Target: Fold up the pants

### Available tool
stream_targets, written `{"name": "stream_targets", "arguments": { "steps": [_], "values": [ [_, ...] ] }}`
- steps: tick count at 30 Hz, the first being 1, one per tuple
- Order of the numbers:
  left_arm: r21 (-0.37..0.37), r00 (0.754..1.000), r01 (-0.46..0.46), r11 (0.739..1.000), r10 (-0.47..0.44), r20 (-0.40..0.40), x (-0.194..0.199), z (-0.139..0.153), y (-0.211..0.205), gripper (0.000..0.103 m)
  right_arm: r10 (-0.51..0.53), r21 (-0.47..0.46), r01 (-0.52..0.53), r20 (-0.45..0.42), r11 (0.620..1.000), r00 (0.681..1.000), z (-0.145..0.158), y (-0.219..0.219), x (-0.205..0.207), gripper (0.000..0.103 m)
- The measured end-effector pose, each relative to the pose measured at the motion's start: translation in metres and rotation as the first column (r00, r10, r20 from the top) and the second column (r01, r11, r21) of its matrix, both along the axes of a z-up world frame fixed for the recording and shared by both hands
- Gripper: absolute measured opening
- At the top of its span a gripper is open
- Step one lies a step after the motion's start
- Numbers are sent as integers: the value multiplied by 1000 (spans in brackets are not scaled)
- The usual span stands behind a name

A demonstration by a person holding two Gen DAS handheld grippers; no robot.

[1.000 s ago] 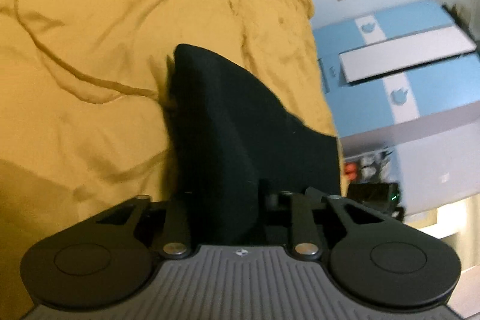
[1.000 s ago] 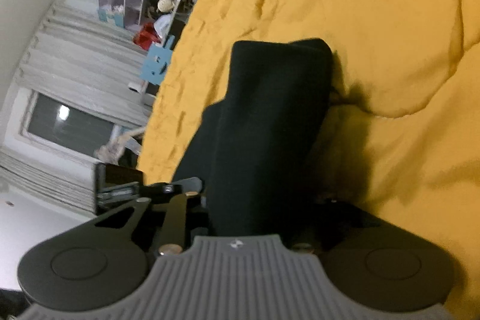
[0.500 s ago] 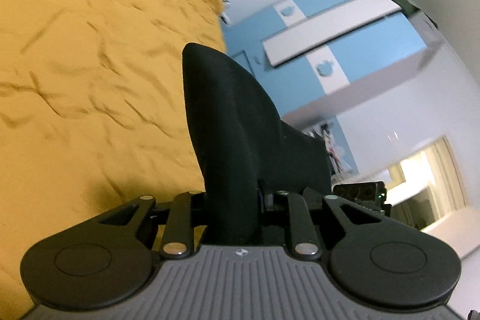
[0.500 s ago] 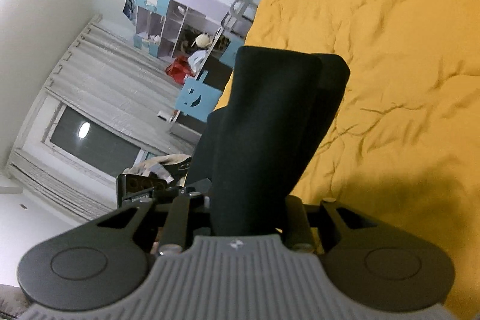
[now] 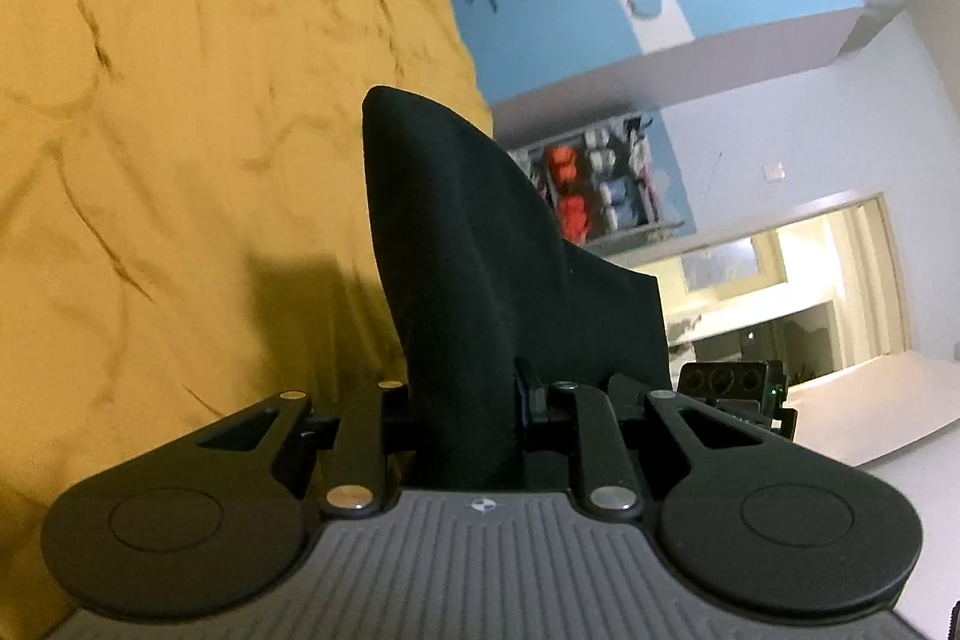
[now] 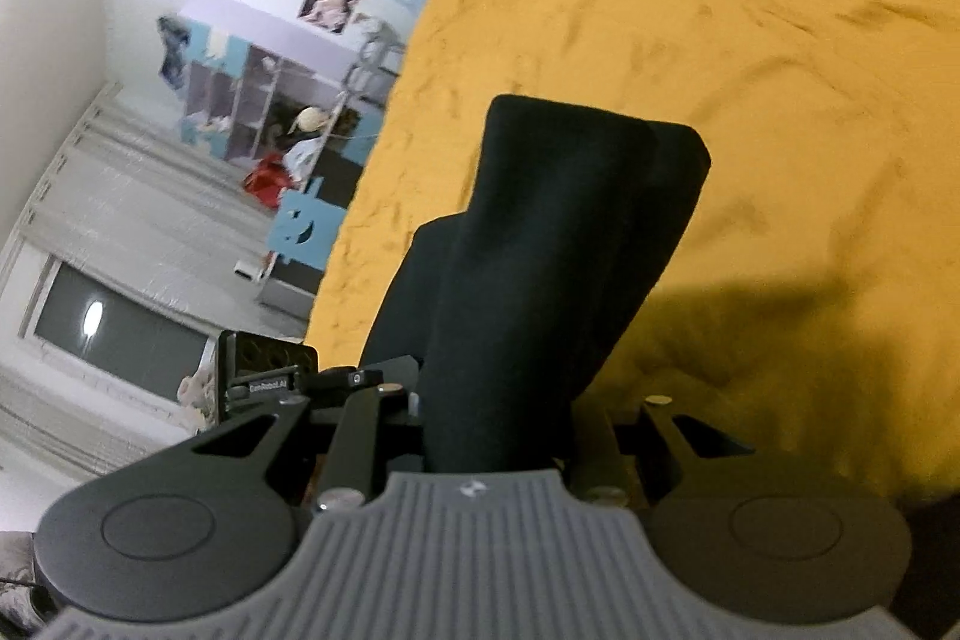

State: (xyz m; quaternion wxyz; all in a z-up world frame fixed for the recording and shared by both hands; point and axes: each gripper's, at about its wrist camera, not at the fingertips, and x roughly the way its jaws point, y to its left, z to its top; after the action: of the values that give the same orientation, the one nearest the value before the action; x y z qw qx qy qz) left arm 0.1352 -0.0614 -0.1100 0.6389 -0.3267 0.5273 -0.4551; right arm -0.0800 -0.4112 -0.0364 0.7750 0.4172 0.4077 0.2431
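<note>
both jaws clamp the black fabric pants [image 5: 480, 280], lifted above the rumpled mustard-yellow bedspread [image 5: 180, 99]; folding looks mid-way, laying down remains.

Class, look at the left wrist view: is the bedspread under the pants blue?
No. The bedspread is mustard yellow; the black pants hang in front of it.

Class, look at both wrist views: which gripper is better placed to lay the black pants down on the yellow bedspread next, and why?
Neither clearly: the left gripper and right gripper are both shut on the black pants, held above the yellow bedspread. The right faces more open bedspread, a slight edge.
</note>
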Motion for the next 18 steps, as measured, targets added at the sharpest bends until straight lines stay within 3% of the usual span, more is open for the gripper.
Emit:
{"name": "stream_targets", "arguments": {
  "steps": [8,13,18],
  "values": [
    [12,999,41,999,-41,19,18,16,-60,25,-50,-8,50,1,999,999,1,-59,-14,18],
    [-71,997,29,997,-24,69,54,47,-108,25,-71,-42,76,100,996,992,36,-108,12,18],
    [-58,987,40,998,-30,158,91,71,-160,25,-73,-70,86,168,994,983,61,-159,59,19]
  ]
}}
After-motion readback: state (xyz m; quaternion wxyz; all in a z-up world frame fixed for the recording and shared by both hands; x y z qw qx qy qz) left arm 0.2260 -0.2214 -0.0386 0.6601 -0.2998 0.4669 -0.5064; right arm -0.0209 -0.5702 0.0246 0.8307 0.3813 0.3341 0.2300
